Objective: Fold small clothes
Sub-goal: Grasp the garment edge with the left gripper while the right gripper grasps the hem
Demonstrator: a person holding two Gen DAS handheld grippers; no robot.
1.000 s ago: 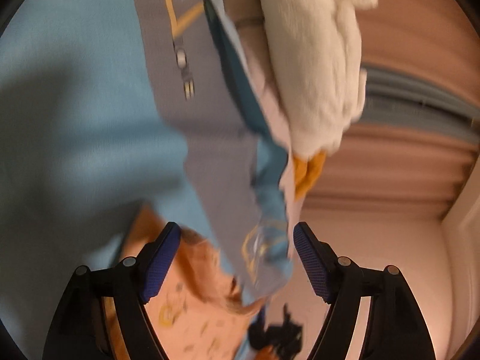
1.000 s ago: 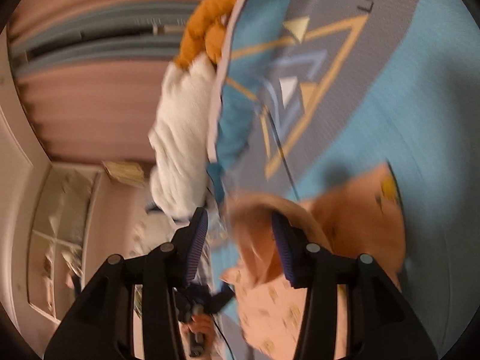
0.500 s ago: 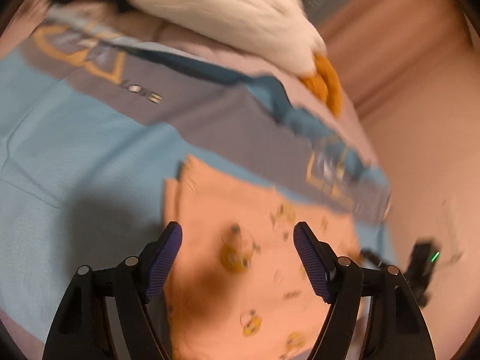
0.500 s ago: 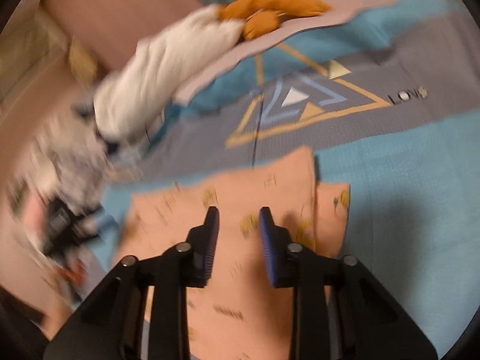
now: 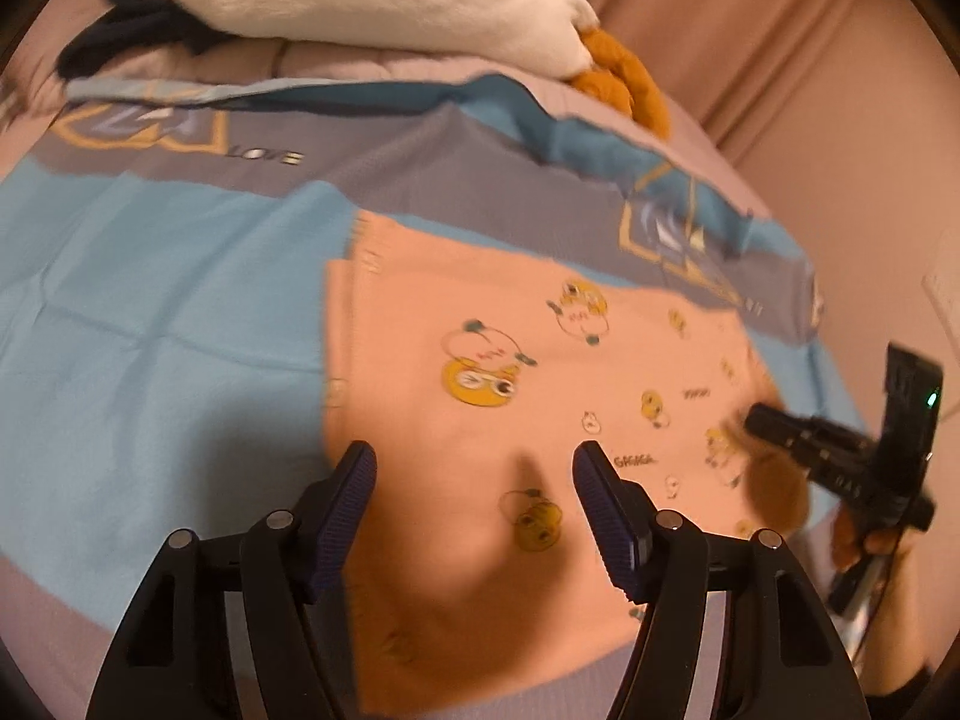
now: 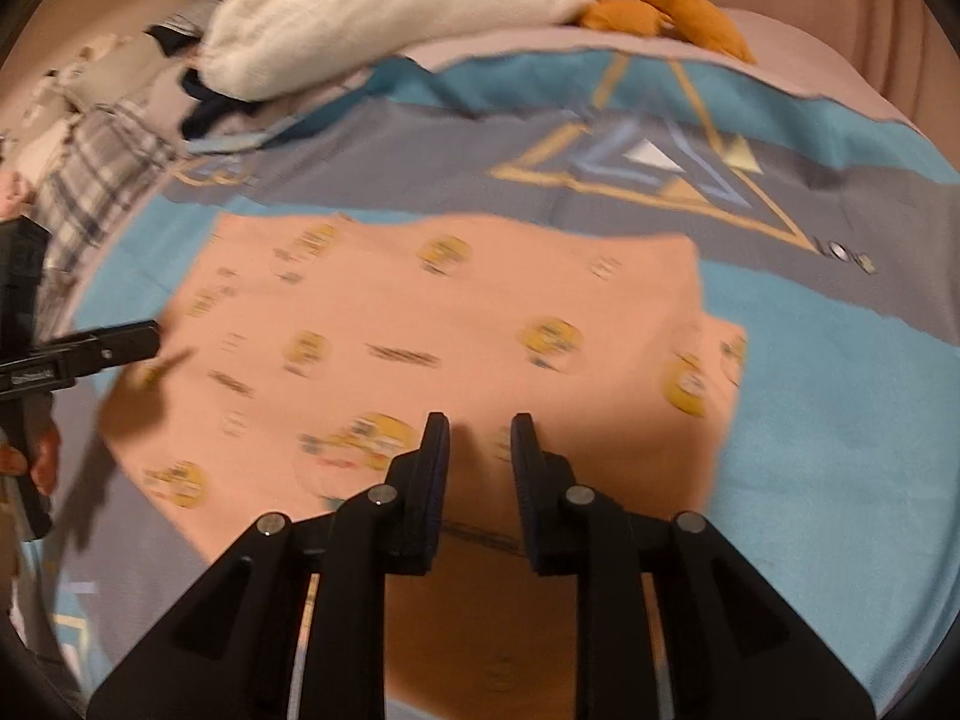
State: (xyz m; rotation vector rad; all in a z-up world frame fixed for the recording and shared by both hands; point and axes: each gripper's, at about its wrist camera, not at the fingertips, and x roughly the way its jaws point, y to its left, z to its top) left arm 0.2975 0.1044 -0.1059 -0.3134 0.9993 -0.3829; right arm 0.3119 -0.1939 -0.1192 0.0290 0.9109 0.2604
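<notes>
Peach garment (image 5: 540, 420) with yellow cartoon prints lies flat on bed (image 5: 150, 312), on blue-and-grey bedspread, one side folded over in narrow strip. Left gripper (image 5: 474, 462) hovers above near part of garment, jaws spread wide, nothing between them. Right gripper (image 6: 480, 438) hovers over near edge of same garment (image 6: 450, 312), jaws narrow but with gap, pinching nothing. White plush toy (image 6: 384, 6) with orange feet lies at far end of bed. Dark clothing (image 5: 132, 36) beside it, far left.
</notes>
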